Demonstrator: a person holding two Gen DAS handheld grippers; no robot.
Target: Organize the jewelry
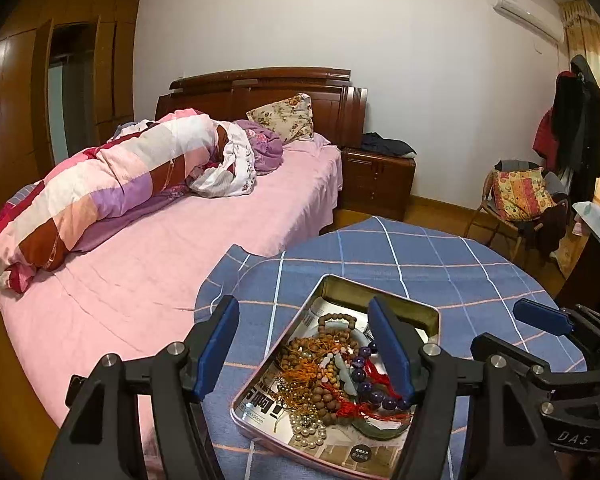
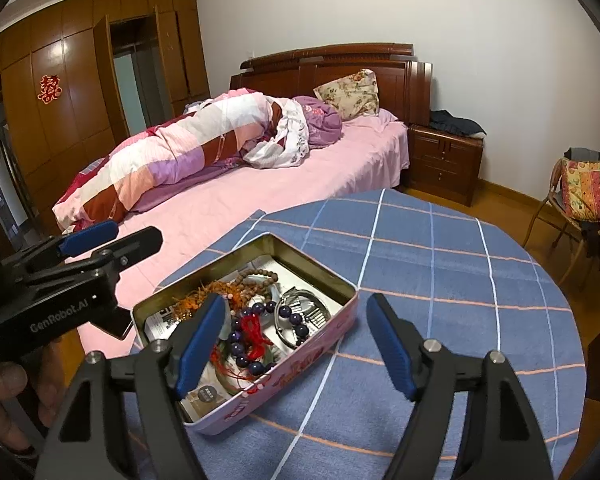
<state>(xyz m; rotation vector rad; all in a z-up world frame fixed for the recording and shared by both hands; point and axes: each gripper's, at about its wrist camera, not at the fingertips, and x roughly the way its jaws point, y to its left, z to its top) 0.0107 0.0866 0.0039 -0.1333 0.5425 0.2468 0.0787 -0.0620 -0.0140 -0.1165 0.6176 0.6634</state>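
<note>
while both hang over the tin (image 1: 384, 292) (jewelry heaped inside), left gripper (image 1: 306, 344) jaws spread wide, right gripper (image 2: 295, 340) likewise, nothing held

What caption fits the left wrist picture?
Open left tool poised over a tin of tangled beaded jewelry.

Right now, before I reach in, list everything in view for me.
Tin: one, pink outside, metal inside, open on the tablecloth.
Dark bead bracelet: one, purple, in the tin.
Wooden bead strands: several, brown, tangled in the tin.
Pearl strand: one, white, near end of the tin.
Red cord: one, in the tin.
Tablecloth: one, blue check, on the round table.
Bed: one, pink sheet, behind the table.
Quilt: one, pink patchwork, rolled on the bed.
Nightstand: one, brown, beside the bed.
Chair: one, far right.
Left gripper: open, over the tin.
Right gripper: open, at the tin's right side.
</note>
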